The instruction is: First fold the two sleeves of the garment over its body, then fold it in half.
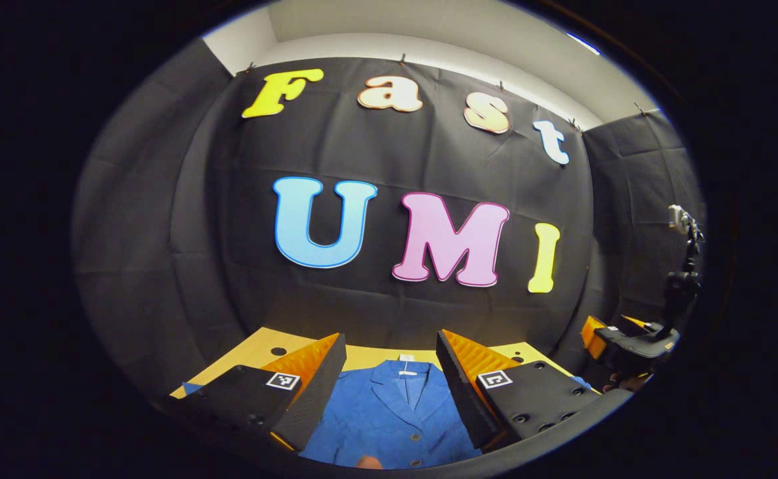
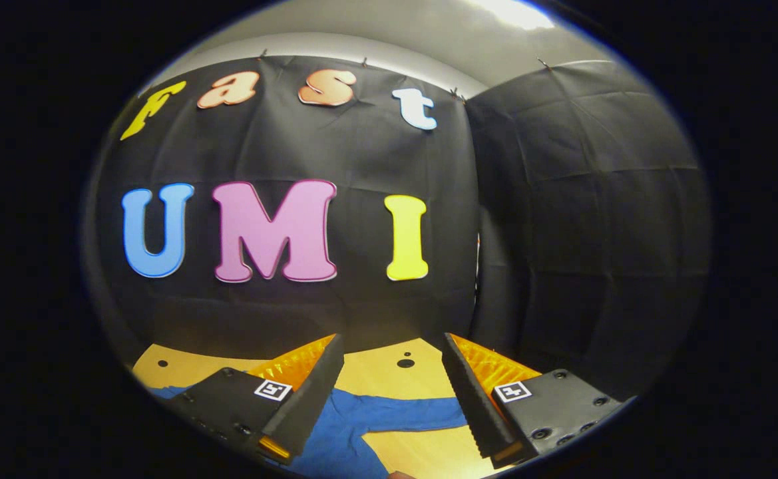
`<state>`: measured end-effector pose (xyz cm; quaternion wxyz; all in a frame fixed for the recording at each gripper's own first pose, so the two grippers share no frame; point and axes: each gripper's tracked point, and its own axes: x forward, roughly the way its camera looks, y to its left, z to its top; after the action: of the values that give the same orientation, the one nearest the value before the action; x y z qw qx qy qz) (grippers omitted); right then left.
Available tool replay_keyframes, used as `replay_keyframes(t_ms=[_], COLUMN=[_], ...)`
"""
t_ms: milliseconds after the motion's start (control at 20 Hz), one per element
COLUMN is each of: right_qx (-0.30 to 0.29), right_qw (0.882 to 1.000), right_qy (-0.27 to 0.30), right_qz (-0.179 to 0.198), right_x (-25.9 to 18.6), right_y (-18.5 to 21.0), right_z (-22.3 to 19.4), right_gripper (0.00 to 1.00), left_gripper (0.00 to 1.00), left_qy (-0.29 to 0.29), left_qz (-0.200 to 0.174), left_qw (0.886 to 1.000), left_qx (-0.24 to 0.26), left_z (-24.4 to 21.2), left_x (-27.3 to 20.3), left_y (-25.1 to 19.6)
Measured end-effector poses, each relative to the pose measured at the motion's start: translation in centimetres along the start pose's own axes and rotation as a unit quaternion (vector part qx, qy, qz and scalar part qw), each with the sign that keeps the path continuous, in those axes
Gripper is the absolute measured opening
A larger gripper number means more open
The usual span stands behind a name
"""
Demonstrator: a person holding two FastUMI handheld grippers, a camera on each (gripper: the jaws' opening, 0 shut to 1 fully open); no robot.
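Observation:
A blue buttoned garment (image 1: 389, 416) lies flat on the yellow wooden table (image 1: 259, 346), collar toward the far wall. My left gripper (image 1: 390, 382) hangs open above its collar and chest, nothing between the fingers. In the right gripper view, one blue sleeve (image 2: 395, 414) stretches out to the right across the table (image 2: 389, 372). My right gripper (image 2: 392, 392) stands open above that sleeve, holding nothing. The right gripper (image 1: 628, 342) also shows in the left gripper view at the far right, beside the table's end.
The black cloth wall closes in the table's far edge and both sides. A dark camera stand (image 1: 685, 266) rises at the right in the left gripper view. Small holes (image 2: 405, 362) dot the tabletop.

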<state>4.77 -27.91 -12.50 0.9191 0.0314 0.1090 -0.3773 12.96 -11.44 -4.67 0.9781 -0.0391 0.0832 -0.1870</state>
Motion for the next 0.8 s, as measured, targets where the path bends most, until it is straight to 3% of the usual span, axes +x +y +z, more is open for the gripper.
replay_keyframes(t_ms=[150, 400, 600, 800], right_qx=[0.038, 0.037, 0.073, 0.047], right_qw=[0.996, 0.984, 0.965, 0.944], right_qy=[0.082, 0.153, 0.219, 0.306], right_qz=[-0.024, -0.087, -0.126, -0.118], right_x=[5.2, 12.9, 17.0, 17.7], right_y=[-1.8, -8.0, -13.6, -21.5], right_z=[-5.0, -11.7, -17.2, -21.7], right_gripper=[0.95, 0.95, 0.95, 0.94], left_gripper=[0.79, 0.8, 0.79, 0.8], left_qy=[0.006, 0.008, 0.03, 0.049], left_qz=[-0.015, -0.058, -0.071, -0.083], left_qw=[1.0, 0.998, 0.996, 0.994], left_qx=[0.017, 0.032, 0.044, 0.059], left_z=[0.1, 0.1, -0.6, -1.8], left_x=[2.4, 5.6, 8.0, 10.1], left_y=[-2.6, -7.5, -10.6, -13.0])
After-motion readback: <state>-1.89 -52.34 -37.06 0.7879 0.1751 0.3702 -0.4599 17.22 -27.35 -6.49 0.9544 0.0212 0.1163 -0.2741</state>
